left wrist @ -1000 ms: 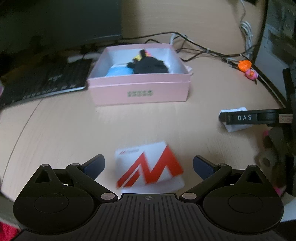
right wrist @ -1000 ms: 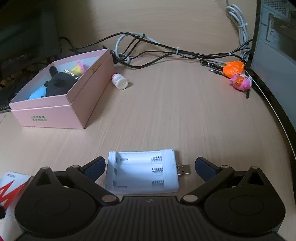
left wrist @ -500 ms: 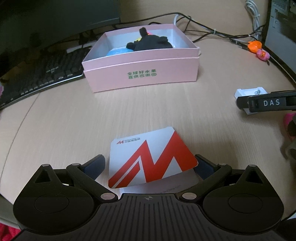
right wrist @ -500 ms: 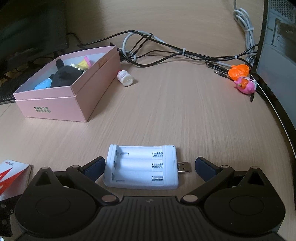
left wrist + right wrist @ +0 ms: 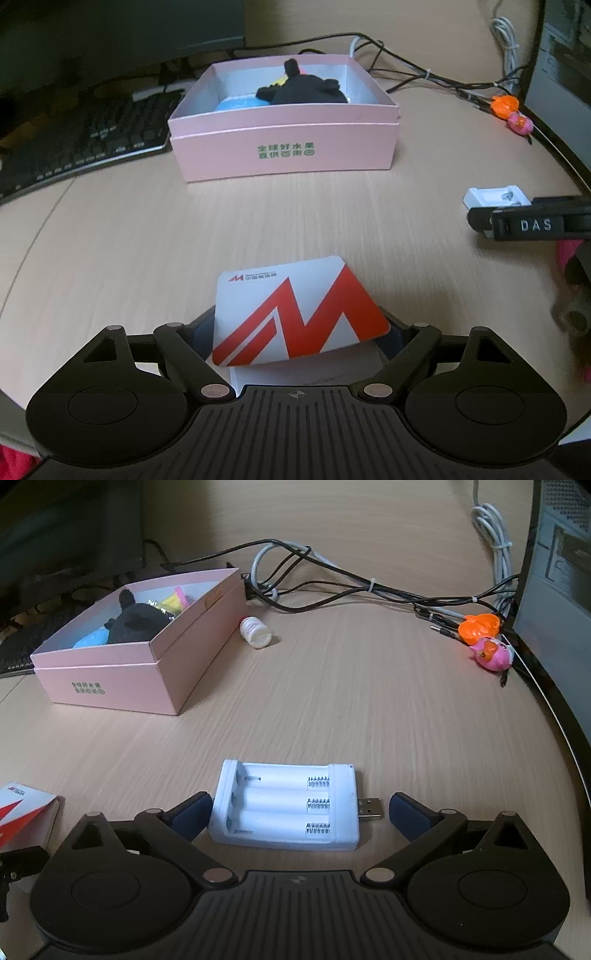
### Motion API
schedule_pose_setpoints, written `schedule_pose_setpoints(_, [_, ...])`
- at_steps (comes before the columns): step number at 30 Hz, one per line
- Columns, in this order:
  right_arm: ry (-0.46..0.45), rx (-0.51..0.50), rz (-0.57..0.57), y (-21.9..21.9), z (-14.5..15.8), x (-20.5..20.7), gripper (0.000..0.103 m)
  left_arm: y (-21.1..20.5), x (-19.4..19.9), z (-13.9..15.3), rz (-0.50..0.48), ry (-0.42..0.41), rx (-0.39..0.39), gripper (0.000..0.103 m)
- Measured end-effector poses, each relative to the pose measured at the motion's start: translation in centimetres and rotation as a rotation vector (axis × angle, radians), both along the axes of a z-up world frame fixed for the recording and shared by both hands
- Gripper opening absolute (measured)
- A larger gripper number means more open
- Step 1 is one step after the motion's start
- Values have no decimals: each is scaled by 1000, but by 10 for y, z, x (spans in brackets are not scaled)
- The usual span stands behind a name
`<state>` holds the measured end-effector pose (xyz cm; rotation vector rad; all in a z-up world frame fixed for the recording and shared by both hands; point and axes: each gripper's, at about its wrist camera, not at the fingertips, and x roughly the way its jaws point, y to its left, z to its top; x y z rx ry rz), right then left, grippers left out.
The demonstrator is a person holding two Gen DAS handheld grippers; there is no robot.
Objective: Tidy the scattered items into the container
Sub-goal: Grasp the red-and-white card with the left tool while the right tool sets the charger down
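Left wrist view: wooden desk is seen, with a pink box at the far centre and a black keyboard to its left. A black plush toy and a blue item are held inside the box. The left gripper has just been closing around a white-and-red card pack; the pack is framed by both fingers, but pad contact cannot be confirmed. Right wrist view: the right gripper is spread wide, with a white battery charger lying flat between the fingers, its USB plug pointing right, untouched. A small white bottle is lying just right of the box. Two small toys, orange and pink, are sitting far right by the cables.
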<state>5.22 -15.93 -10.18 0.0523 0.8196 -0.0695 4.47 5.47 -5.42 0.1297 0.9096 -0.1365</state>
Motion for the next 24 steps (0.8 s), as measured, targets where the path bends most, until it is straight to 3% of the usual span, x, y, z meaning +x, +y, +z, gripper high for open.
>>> schedule_pose_setpoints(2, [-9, -8, 15, 2, 2, -1, 92, -1, -4, 2, -12, -23, 9, 87])
schedule_pose_setpoints(12, [-89, -41, 74, 15, 32, -22, 91, 4, -26, 26, -93, -128, 46, 72])
schedule_pose_setpoints(14, [-117, -47, 86, 18, 42, -27, 91, 9, -25, 20, -99, -108, 46, 83])
schedule_pose_setpoints(19, [-146, -93, 102, 30, 49, -35, 91, 28, -24, 13, -113, -37, 9, 97])
schedule_pose_setpoints(24, [-115, -102, 123, 34, 41, -40, 91, 61, -35, 22, -115, 16, -57, 97])
